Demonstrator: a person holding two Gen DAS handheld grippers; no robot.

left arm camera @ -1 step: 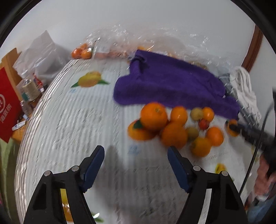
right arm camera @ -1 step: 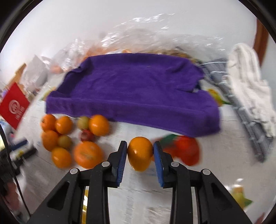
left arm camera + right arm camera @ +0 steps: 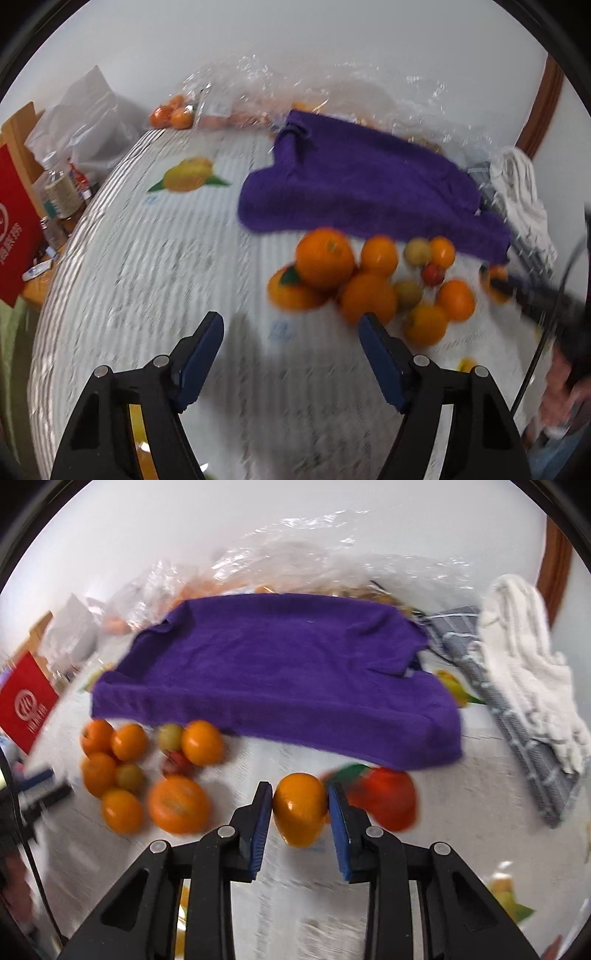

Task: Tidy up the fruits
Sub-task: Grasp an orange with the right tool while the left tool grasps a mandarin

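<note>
Orange fruit (image 3: 301, 814) sits clamped between the right gripper (image 3: 300, 814) jaws.

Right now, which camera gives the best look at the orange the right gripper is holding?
The right wrist view: the orange sits centered between the right gripper pads. The left wrist view shows it only small and blurred at the right edge.

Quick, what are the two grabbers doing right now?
Left gripper: open, holding nothing.
Right gripper: jaws closed on an orange.
</note>
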